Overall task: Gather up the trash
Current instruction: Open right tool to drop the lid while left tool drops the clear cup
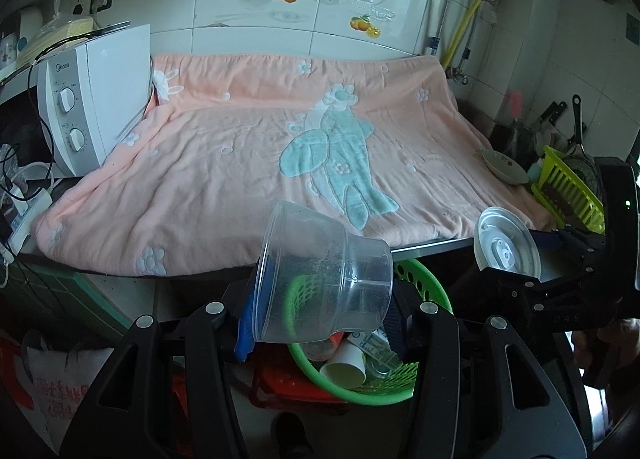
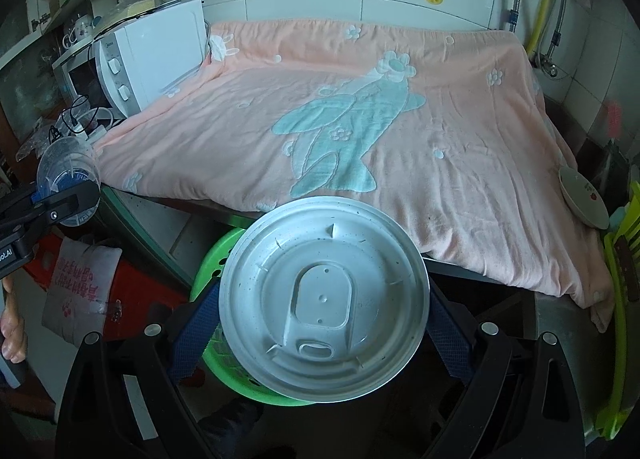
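Left gripper: left gripper (image 1: 320, 319) fills the bottom of the left wrist view, its jaws clamped on a clear plastic cup (image 1: 324, 275); a blue pad (image 1: 246, 323) presses the cup's wide rim on the left.
Clear plastic cup: tilted on its side, wide mouth down-left, narrow base up-right, held in the air over the green basket (image 1: 428, 291); in the right wrist view it shows far left (image 2: 68, 175), seen end-on.
Green basket: below the counter's front edge, just under both grippers; inside lie a paper cup (image 1: 346, 367) and some printed packaging, too covered to make out well.
White bag: left of the basket, low down, with red print (image 2: 82, 283), against something red.
Microwave: white, at the left end of the counter (image 1: 88, 99), touching the blanket's edge.
Pink blanket: spread over the counter (image 1: 224, 163), with a pale blue figure and white flowers.
Right gripper: right gripper (image 2: 320, 319) has its jaws closed on a white lid (image 2: 324, 299), blue pads at the lid's left and right edges.
White lid: round, underside facing the camera, held above the basket's rim (image 2: 208, 271); the left wrist view shows it right of the cup (image 1: 506, 243).
Small bowl: on the blanket's right edge (image 2: 582, 199), tilted.
Yellow-green rack: far right (image 1: 572, 187), beside the bowl.
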